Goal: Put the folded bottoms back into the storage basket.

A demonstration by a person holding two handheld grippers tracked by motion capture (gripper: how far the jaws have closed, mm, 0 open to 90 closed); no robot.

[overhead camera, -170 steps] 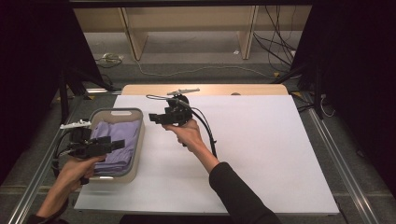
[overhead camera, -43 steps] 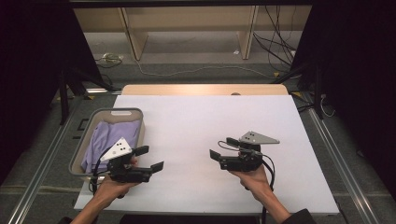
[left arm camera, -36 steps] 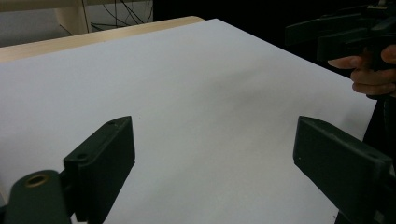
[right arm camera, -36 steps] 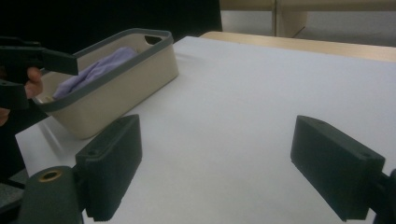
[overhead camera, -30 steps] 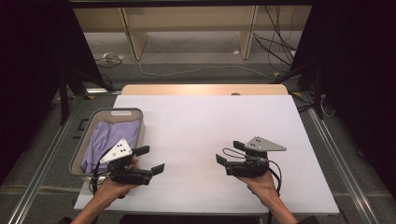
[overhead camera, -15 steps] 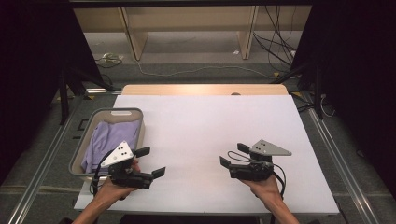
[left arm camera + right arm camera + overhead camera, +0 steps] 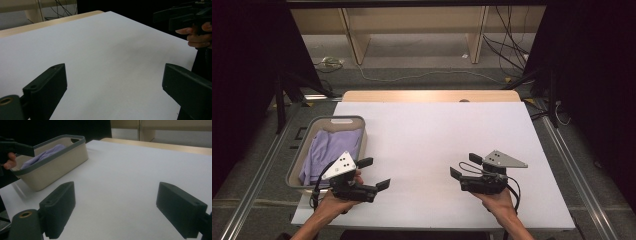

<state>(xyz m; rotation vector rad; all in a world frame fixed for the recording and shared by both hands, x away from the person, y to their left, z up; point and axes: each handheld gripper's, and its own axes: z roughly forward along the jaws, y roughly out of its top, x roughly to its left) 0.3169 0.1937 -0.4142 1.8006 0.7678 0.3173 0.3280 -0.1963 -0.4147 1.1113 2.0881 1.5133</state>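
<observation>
Basket (image 7: 297, 165): rounded-corner beige tub with a grey rim, just beside your left gripper (image 7: 374, 173).
Cloth (image 7: 327, 152): soft lilac fabric, crumpled inside the basket.
Table cover (image 7: 432, 145): smooth matte white sheet, bare ahead of both jaw pairs.
Left jaws: spread wide, holding nothing.
Right gripper (image 7: 465, 166): jaws wide, empty, well apart from the basket.

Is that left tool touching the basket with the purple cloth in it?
Cannot tell. In the high view the left tool sits right beside the basket holding the purple cloth, overlapping its near corner, so neither contact nor a gap shows plainly.
</observation>
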